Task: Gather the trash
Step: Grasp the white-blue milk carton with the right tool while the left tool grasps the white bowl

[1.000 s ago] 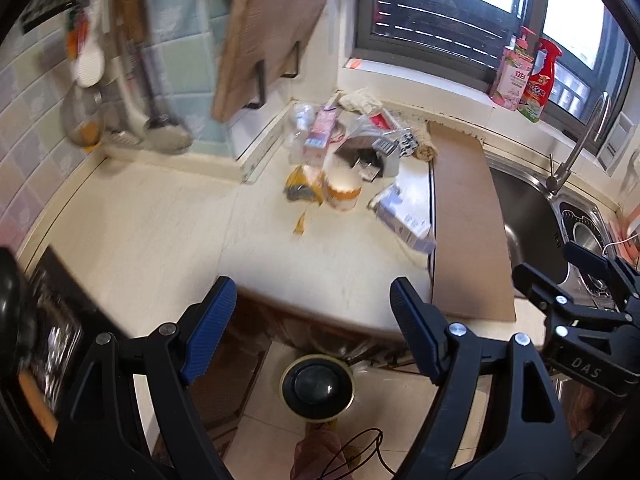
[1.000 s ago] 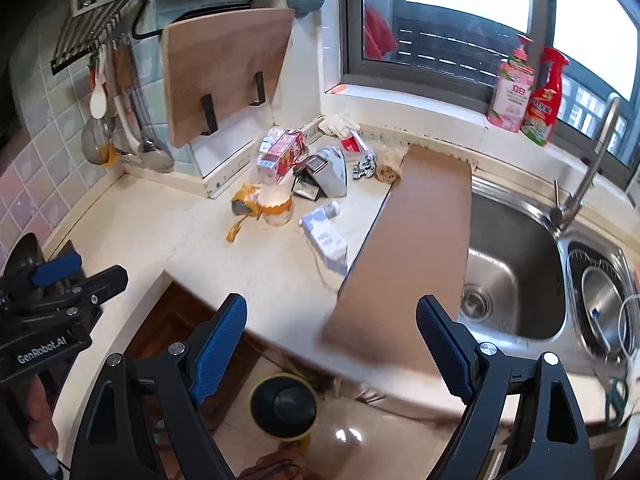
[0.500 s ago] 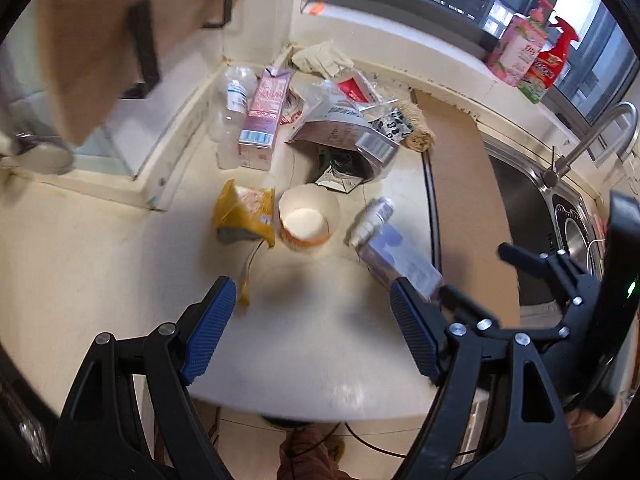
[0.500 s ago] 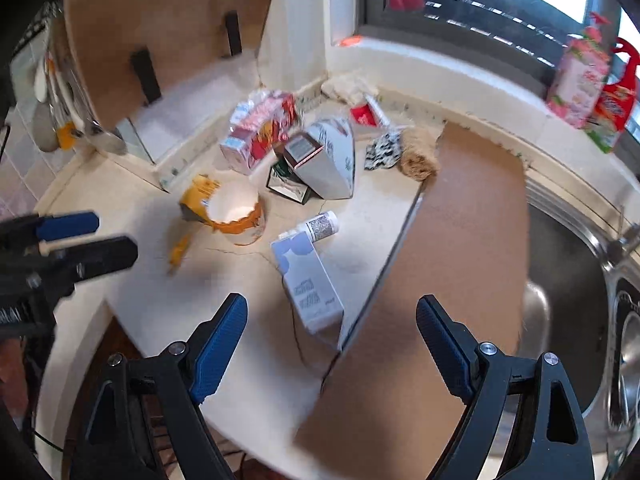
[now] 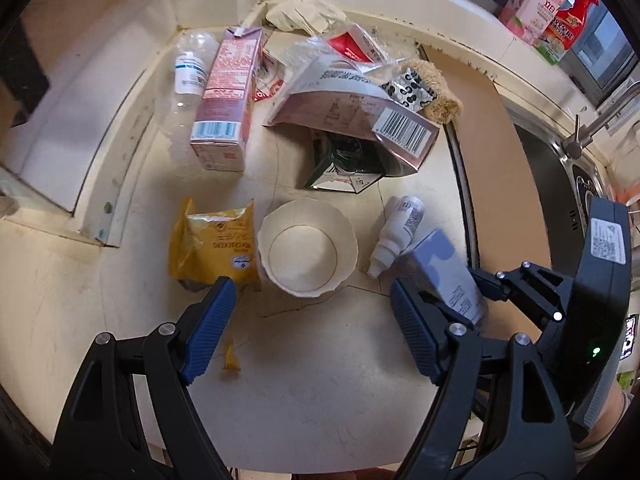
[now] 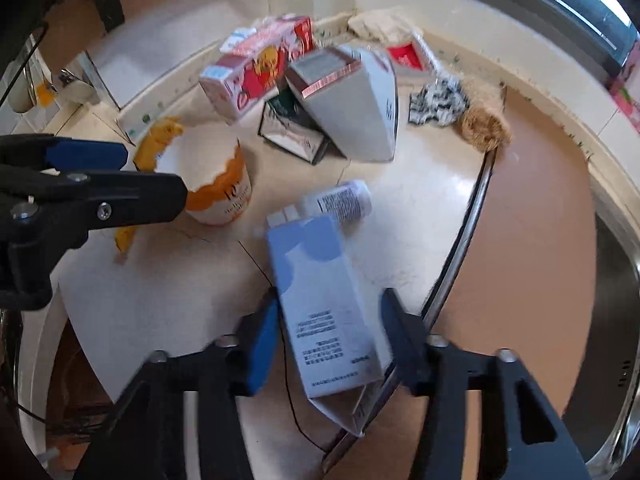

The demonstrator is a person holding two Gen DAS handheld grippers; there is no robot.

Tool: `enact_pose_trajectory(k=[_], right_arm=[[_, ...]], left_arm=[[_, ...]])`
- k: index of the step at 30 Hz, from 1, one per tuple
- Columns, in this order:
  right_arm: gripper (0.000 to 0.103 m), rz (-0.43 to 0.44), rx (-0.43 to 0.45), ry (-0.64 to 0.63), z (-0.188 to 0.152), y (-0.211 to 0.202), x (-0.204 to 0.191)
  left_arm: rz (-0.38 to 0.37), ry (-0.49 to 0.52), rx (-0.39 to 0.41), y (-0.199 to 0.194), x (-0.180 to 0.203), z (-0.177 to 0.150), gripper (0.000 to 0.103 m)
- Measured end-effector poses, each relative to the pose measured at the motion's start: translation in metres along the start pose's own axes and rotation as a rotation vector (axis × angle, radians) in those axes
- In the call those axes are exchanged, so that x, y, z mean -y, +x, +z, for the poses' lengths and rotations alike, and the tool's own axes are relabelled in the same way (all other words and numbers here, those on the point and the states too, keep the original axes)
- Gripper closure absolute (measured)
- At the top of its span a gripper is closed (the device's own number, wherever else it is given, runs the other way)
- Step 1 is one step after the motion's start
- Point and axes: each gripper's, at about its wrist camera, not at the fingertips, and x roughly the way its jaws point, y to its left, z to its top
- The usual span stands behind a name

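Observation:
Trash lies scattered on the cream counter [image 5: 320,380]. My right gripper [image 6: 330,344] points down over a blue and white carton [image 6: 328,300]. Its jaws are closing, with the carton between them and both pads at its sides. The same carton [image 5: 448,276] shows in the left wrist view beside a small white bottle [image 5: 400,224]. My left gripper [image 5: 308,320] is open, hovering just in front of a paper cup [image 5: 308,252] with nothing between its fingers. A yellow wrapper [image 5: 212,240] lies left of the cup. From the right wrist view the left gripper [image 6: 156,176] sits beside the orange-banded cup [image 6: 216,184].
Behind lie a pink carton [image 5: 224,96], a clear plastic bottle [image 5: 188,68], a grey and pink bag [image 5: 352,108], a dark green box [image 5: 344,160], a patterned cloth [image 5: 408,90] and a brown scrubber [image 5: 436,96]. A brown board [image 6: 520,220] covers part of the sink [image 6: 616,320] on the right.
Both grippers have dropped toward the counter and moved in over the trash. The right jaws, wide a moment ago, have narrowed around the blue and white carton.

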Motion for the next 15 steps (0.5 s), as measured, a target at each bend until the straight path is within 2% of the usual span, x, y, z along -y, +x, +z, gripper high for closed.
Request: enact_pose_trajectory(k=[5, 7, 13, 15], right_arm=[[0.068, 0.080, -0.002, 0.074, -0.004, 0.001, 0.014], [0.068, 0.087, 0.000, 0.086, -0.003, 0.002, 0.017], [0.068, 0.102, -0.003, 0.109, -0.002, 0.001, 0.021], [0.068, 0.106, -0.002, 0.118, 0.000, 0.000, 0.023]], left_arm=[[0.004, 0.004, -0.014, 0.013, 0.001, 0.005, 0.026], [0.008, 0.008, -0.020, 0.017, 0.001, 0.006, 0.033], [0.039, 0.002, -0.039, 0.036, 0.003, 0.014, 0.038], [0.050, -0.002, -0.040, 0.040, 0.003, 0.016, 0.045]])
